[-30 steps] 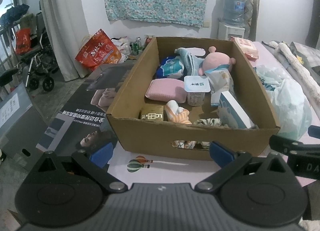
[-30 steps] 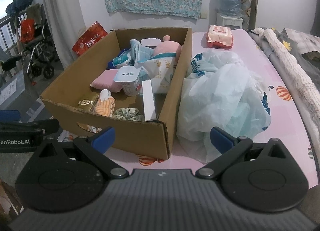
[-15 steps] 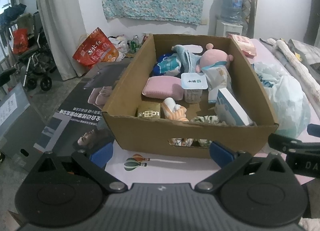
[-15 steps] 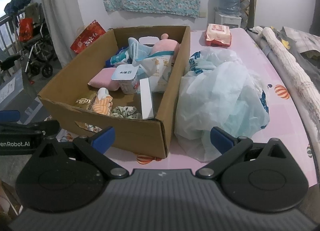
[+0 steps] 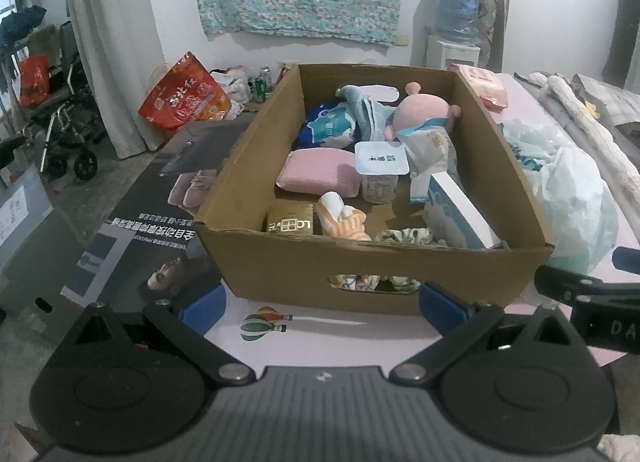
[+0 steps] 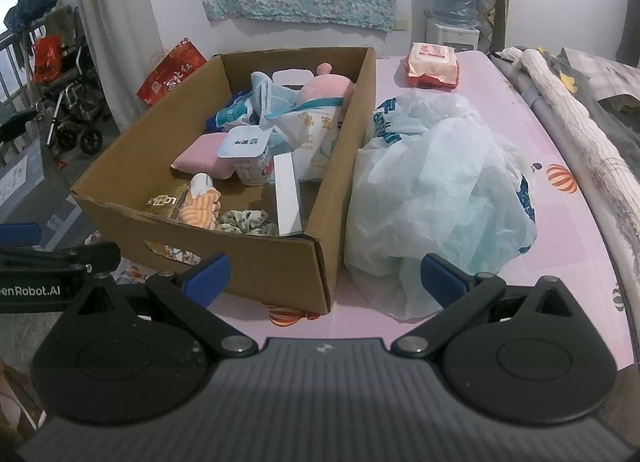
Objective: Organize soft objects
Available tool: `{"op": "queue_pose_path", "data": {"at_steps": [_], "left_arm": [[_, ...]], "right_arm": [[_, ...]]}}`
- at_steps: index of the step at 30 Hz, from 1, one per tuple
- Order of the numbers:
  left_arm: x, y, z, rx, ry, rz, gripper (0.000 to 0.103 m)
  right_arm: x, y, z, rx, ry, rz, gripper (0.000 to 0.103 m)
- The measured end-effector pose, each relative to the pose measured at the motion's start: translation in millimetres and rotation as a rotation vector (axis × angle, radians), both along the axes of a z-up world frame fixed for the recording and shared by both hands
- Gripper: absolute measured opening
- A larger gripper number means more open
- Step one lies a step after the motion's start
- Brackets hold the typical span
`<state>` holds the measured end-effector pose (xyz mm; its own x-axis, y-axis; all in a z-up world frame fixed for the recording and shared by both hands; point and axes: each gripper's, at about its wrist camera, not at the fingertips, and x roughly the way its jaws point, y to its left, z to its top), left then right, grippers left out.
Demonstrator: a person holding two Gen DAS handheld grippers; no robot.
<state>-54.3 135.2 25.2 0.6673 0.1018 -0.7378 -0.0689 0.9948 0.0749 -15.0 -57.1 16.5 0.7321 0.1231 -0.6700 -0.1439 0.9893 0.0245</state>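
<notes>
An open cardboard box (image 5: 372, 274) sits on a pink balloon-print sheet (image 6: 560, 222), packed with soft goods and packets, as two hand-held grippers wait just short of its near wall. The left gripper (image 5: 320, 308) has its blue-tipped jaws spread wide with nothing between them, level with the cut-out handle in the box front; the right gripper (image 6: 324, 276) is likewise wide open and empty, its tips straddling the box's near right corner. Inside the box, a pink plush toy (image 5: 420, 112) lies at the far end beside a light blue cloth (image 5: 360, 110); a pink cushion (image 5: 320, 176) sits mid-box against the left wall, with a sealed plastic cup (image 5: 380, 170) next to it — its lid carries printing too small to read. Nearer the front lie an orange-striped soft toy (image 5: 342, 218), a patterned scrunchie (image 5: 404, 236), a gold packet (image 5: 290, 222) marked with letters that appear to read "LO", and a white carton (image 6: 287, 194) standing on edge along the right wall. Against the box's right side slumps a crumpled pale blue plastic bag (image 6: 436, 198) with blue lettering, only partly legible. Beyond the box's far right corner rests a pink pack of wipes (image 6: 432, 64). The left gripper's body, seen from the right wrist camera, bears "enRobot.AI" — the start is cut off.
</notes>
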Motion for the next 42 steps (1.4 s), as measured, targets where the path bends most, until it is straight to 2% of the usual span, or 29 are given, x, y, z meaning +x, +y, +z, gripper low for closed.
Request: {"op": "queue_pose_path", "data": {"at_steps": [42], "left_arm": [[-1.0, 0.7, -0.2, 0.006, 0.005, -0.014, 0.103]], "right_arm": [[1.8, 1.4, -2.4, -0.006, 0.017, 0.002, 0.102]]}}
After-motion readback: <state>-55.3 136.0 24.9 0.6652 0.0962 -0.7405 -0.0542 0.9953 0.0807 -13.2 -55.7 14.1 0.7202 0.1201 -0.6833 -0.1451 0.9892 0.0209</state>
